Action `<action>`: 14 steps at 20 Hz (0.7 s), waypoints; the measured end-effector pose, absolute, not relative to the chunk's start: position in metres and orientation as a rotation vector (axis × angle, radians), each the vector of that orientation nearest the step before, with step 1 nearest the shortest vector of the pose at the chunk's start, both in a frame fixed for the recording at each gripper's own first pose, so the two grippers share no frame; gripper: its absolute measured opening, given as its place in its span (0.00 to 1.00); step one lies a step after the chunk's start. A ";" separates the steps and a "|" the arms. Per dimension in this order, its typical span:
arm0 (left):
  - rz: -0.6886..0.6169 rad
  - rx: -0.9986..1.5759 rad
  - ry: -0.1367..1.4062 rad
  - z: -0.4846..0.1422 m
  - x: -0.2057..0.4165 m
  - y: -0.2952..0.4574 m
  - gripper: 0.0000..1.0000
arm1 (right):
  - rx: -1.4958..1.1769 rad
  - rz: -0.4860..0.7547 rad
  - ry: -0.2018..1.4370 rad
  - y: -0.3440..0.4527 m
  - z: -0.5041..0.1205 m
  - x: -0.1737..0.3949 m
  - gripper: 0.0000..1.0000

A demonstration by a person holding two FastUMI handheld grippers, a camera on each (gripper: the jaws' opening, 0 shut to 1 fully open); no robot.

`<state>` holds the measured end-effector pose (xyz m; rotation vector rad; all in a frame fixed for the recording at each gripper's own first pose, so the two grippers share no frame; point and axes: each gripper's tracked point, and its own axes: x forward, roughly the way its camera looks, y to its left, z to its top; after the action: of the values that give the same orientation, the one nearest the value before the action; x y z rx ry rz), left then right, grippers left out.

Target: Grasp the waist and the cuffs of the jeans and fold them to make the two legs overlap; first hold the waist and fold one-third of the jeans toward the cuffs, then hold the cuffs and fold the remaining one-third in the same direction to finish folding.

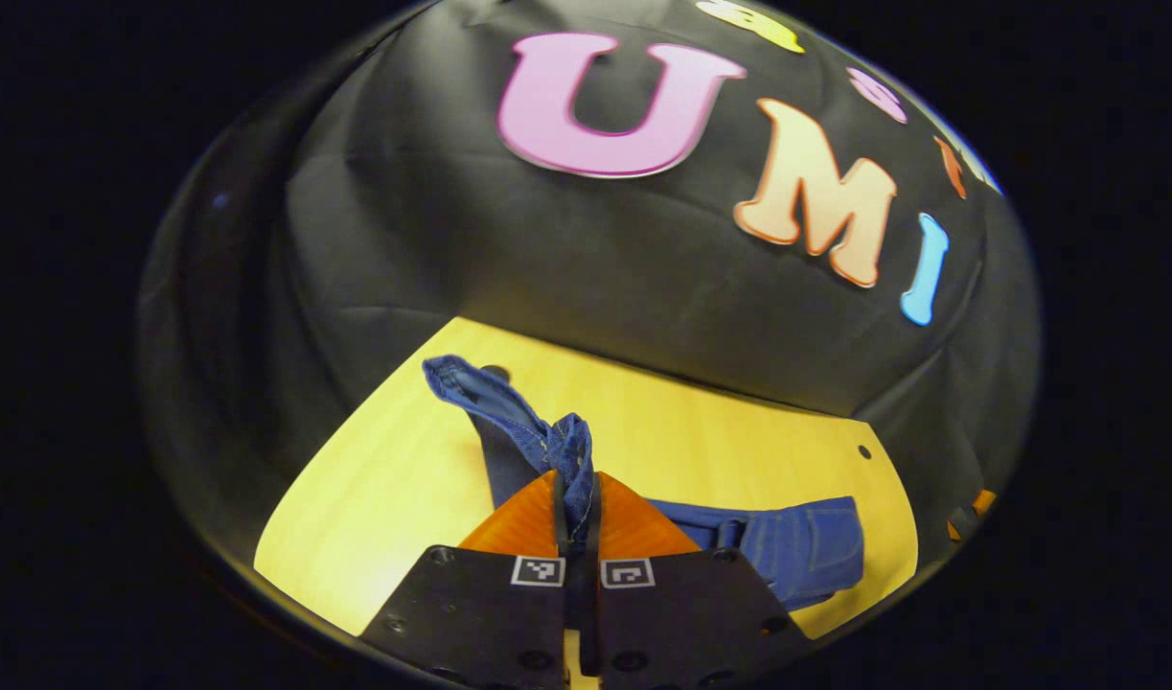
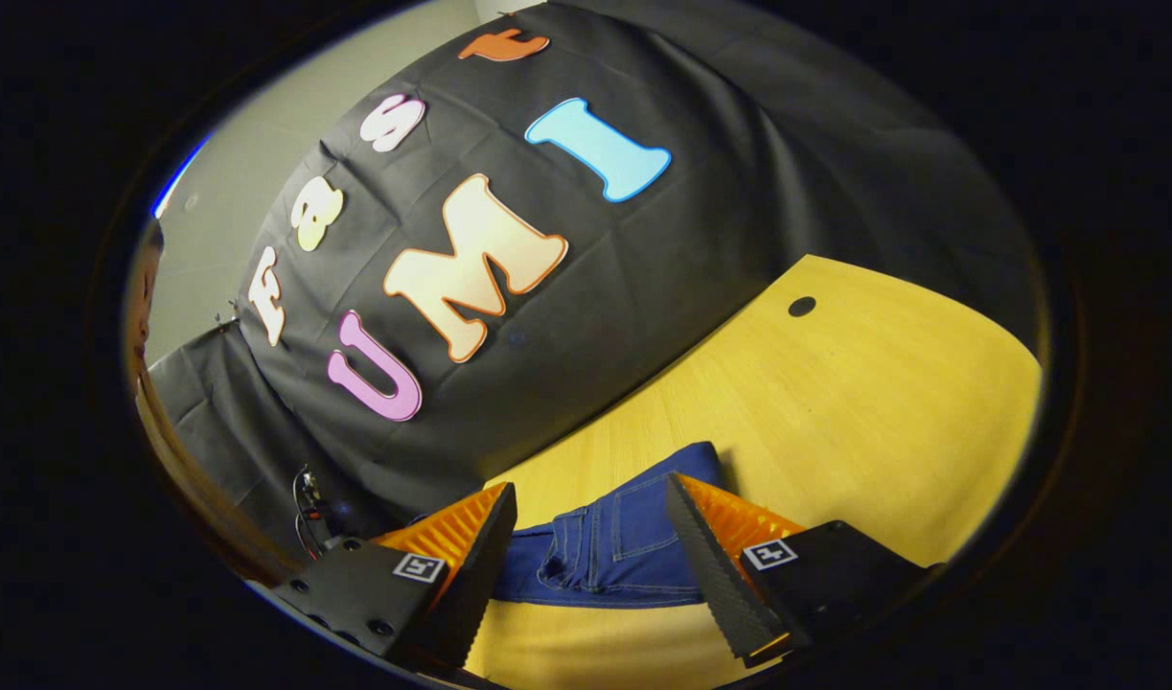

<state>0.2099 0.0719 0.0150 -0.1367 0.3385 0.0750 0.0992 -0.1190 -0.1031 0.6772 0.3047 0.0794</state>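
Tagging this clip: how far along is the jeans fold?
Early. Done: left tongs are shut on a bunch of the jeans, lifting it off the table. In hand: right tongs are open over the pocket end of the jeans, not yet gripping. Left: overlapping the legs and both one-third folds; no neat fold shows.

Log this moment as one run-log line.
left hand-held gripper: shut on jeans, lifted | right hand-held gripper: open over waist end | table: jeans partly resting
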 end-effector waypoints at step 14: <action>-0.280 0.108 0.407 0.014 0.229 -0.227 0.00 | 0.626 0.088 0.392 -0.180 -0.139 0.052 0.97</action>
<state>0.2293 -0.2270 0.0140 0.1075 0.4070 -0.2797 0.0523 -0.1802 -0.1392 0.6260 0.3924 0.0877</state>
